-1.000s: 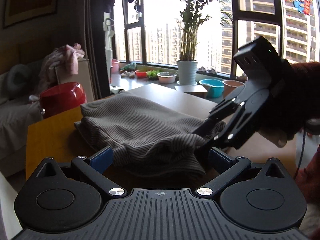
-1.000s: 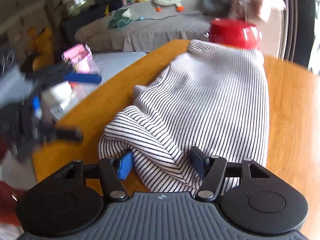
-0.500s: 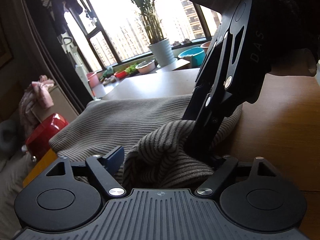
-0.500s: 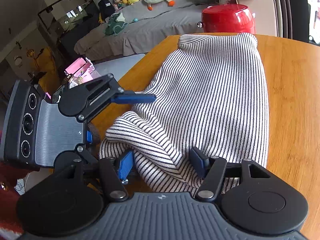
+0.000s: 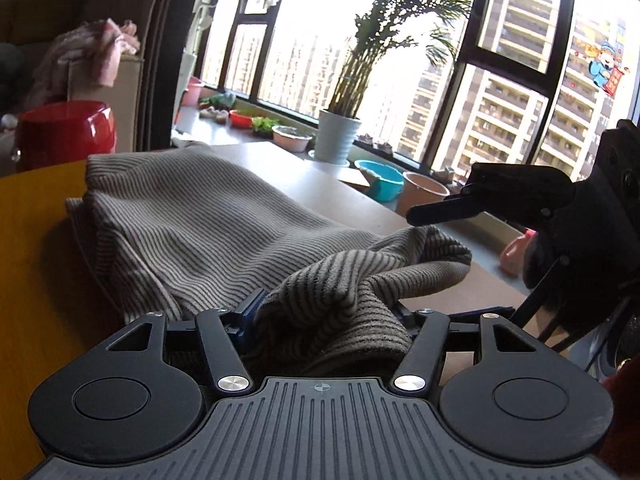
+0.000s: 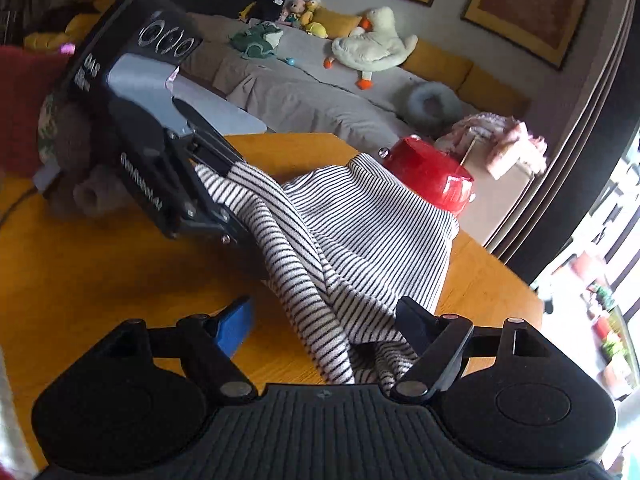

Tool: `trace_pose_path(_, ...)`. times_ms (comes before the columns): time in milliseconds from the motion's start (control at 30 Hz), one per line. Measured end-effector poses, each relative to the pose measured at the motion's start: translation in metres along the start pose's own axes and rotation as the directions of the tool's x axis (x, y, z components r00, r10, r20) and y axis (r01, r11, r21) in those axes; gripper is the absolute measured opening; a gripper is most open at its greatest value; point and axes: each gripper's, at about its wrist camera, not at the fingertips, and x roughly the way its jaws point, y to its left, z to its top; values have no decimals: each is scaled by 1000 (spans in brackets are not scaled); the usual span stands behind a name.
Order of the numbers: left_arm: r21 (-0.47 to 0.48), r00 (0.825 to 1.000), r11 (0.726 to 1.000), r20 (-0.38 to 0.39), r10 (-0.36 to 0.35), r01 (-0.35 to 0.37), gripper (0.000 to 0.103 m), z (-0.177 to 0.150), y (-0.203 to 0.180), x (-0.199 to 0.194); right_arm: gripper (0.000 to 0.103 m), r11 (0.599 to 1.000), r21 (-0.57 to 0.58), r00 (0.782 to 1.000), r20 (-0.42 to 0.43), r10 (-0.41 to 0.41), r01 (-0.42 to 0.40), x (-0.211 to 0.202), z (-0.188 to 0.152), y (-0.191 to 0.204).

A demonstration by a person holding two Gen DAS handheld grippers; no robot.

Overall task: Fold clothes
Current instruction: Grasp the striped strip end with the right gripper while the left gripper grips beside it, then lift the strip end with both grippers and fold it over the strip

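The striped sweater (image 6: 360, 232) is lying on the wooden table (image 6: 100, 280), its body stretching toward the red pot (image 6: 432, 176) at 1 o'clock in the right wrist view. The left gripper (image 5: 324, 312) is closing its jaws on a bunched fold of the sweater, which is filling the gap between the pads. The right gripper (image 6: 324, 324) is opening: its jaws are standing apart, the blue pad at 9 o'clock is clear of the cloth, and the sweater's edge is draping against the pad at 3 o'clock.
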Motion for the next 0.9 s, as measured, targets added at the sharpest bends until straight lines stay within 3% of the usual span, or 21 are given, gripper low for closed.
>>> trace_pose_path(100, -11, 1000, 1000, -2, 3, -3, 65, 0, -1, 0, 79, 990, -113, 996, 46, -79, 83, 17, 1, 16)
trace_pose_path(167, -12, 1000, 1000, -2, 19, -19, 66, 2, -2, -4, 71, 984, -163, 996, 49, -68, 75, 28, 5, 23)
trace_pose_path(200, -11, 1000, 999, -3, 31, -31, 68, 3, -3, -7, 50, 984, -175, 999, 34, -40, 46, 32, 8, 26)
trace_pose_path(233, -8, 999, 999, -5, 43, -43, 69, 3, -4, -10, 37, 985, -169, 1000, 18, -17, 20, 33, 9, 27)
trace_pose_path(300, 9, 999, 999, -11, 49, -49, 73, 1, -7, -26, 28, 987, -156, 1000, -15, 27, -29, 35, 13, 28)
trace_pose_path(333, 12, 999, 999, -9, 43, -43, 80, -1, -8, -35, 25, 988, -148, 999, -26, 37, -40, 32, 13, 28)
trace_pose_path(400, -35, 999, 999, 41, 11, -9, 88, 1, -2, -57, 23, 991, -121, 998, -44, 47, -52, 23, 13, 28)
trace_pose_path(500, -162, 989, 987, 148, 20, 4, 88, 10, 18, -86, 23, 993, -79, 995, -62, 78, -83, 1, 14, 24)
trace_pose_path(567, -232, 981, 973, 185, 60, -16, 83, 21, 31, -88, 23, 992, -62, 993, -63, 101, -105, -18, 20, 20)
trace_pose_path(600, -254, 979, 967, 191, 73, -23, 74, 28, 35, -83, 23, 992, -56, 992, -64, 111, -114, -28, 23, 18)
trace_pose_path(633, -263, 980, 965, 185, 74, -23, 63, 32, 37, -76, 22, 992, -47, 991, -64, 116, -119, -39, 28, 16)
trace_pose_path(733, -270, 991, 963, 128, 37, -1, 51, 42, 42, -39, 22, 991, -16, 990, -55, 132, -133, -75, 45, 8)
trace_pose_path(900, -220, 1000, 975, -11, 16, -18, 50, 35, 42, 6, 22, 989, -8, 989, 10, 148, -148, -115, 80, -18)
